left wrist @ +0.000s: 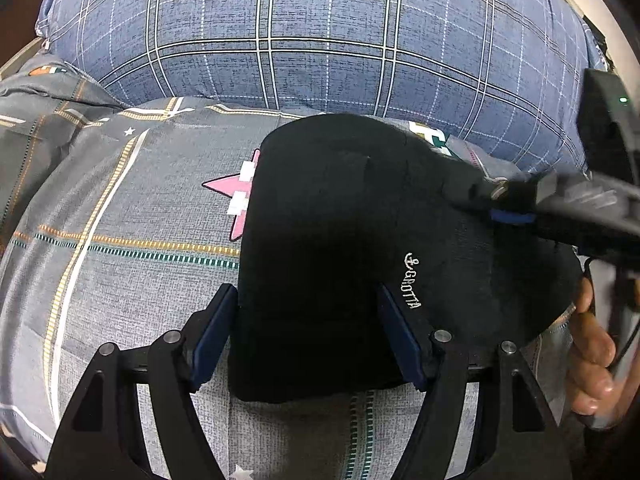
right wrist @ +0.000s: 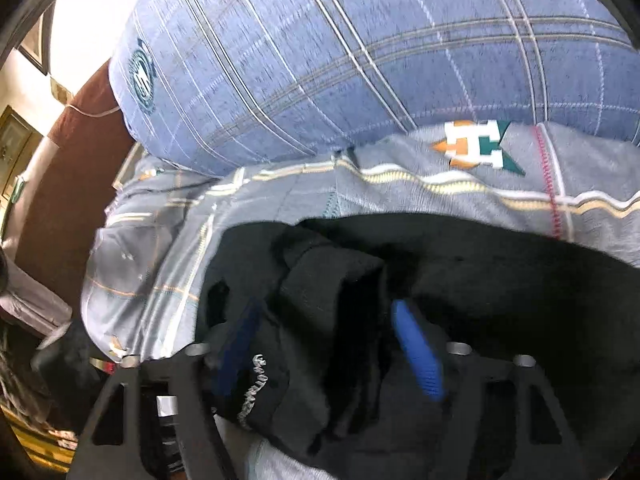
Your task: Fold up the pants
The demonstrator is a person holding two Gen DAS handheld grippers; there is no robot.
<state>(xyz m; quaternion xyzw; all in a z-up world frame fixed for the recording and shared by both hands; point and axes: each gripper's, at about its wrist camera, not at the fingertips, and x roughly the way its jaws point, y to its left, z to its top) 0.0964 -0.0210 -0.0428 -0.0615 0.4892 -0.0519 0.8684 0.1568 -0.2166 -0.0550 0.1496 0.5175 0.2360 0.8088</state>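
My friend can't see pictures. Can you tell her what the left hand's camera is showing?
Folded black pants lie on a grey patterned bedspread, and the left gripper has its fingers on either side of the near end. The right gripper reaches in from the right onto the pants. A blue checked pillow sits behind.

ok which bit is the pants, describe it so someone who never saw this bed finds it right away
Start at the big blue plaid pillow at the back of the bed. Just in front of it lies a grey sheet with coloured stripes and a pink star. The pants are the folded black bundle on that sheet: the only plain dark cloth there, with small white embroidered lettering.
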